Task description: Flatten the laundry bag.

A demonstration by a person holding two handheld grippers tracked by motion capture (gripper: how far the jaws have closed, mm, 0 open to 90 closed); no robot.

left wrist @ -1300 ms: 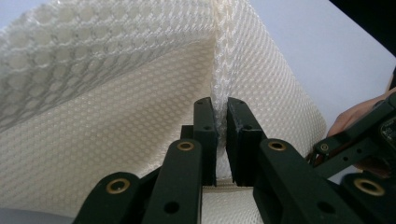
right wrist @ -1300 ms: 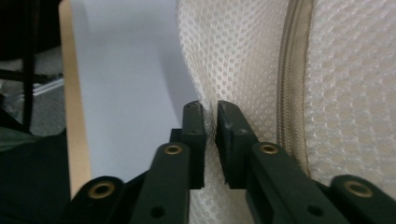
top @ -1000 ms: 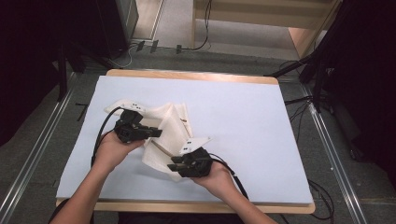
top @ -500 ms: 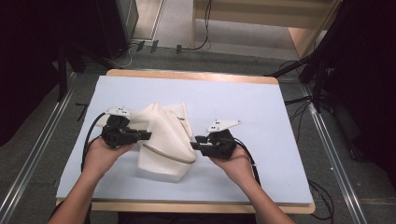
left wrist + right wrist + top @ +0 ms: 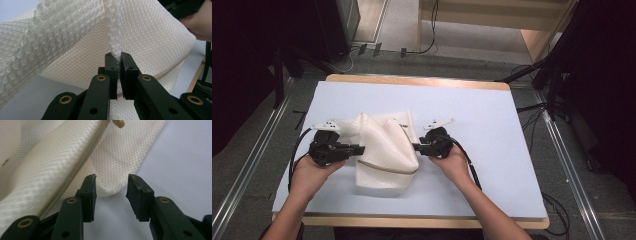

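**Spreading a mesh bag between two hand-held grippers**

The white mesh bag (image 5: 384,150) lies bunched at the middle of the blue table (image 5: 512,150). The left gripper (image 5: 119,72) is clamped on a pinched fold of mesh at the bag's left side. The right gripper (image 5: 111,195), its jaws having just been opening, stands apart at the bag's right edge with nothing pressed between the pads. A sound next move would seat that edge deep between the jaws before closing, then draw both sides apart evenly, keeping the zip seam (image 5: 82,160) flat.
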